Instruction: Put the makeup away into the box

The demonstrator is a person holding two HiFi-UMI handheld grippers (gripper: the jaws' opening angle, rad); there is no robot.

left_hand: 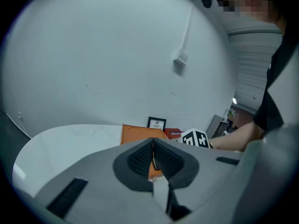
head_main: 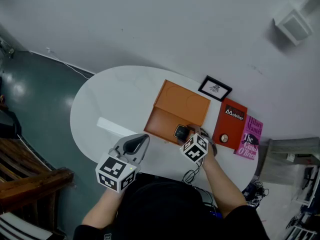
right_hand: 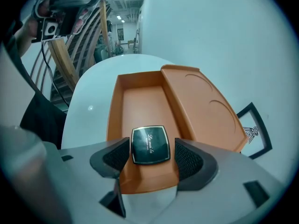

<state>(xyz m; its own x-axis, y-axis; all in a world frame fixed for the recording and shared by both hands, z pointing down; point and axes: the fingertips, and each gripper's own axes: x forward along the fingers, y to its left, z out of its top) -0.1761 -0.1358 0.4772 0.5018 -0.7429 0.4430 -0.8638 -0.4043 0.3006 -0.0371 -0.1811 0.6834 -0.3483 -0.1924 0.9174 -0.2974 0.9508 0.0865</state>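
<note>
Open on the white tabletop (head_main: pixel 100 109), an orange box (head_main: pixel 162 124), its lid (head_main: pixel 182 104) swung back on the far side, presumably to leave the tray clear for loading. Flat on the tray floor at the near end, printed face up, a black square makeup compact (right_hand: pixel 150 144), so already inside the box rather than on the tabletop. Straddling it, the right gripper (right_hand: pixel 153 155), held low over the box's near end, fingers (right_hand: pixel 189 160) apart, one on each side of the compact, with a sliver of orange showing between pad and case on the lid side. Not clamped, then; reads as a placement at the point of release. Off to the left and nearer the body, the left gripper (head_main: pixel 135 144), raised with fingers (left_hand: pixel 140 160) pressed together on nothing, probably parked there so as not to crowd the box. Beyond the box, a small framed picture (head_main: pixel 215 88); to the right, a red book (head_main: pixel 230 124) and a pink book (head_main: pixel 251 136), both apart from the work. No other makeup plainly visible, so likely near the end of the task.
</note>
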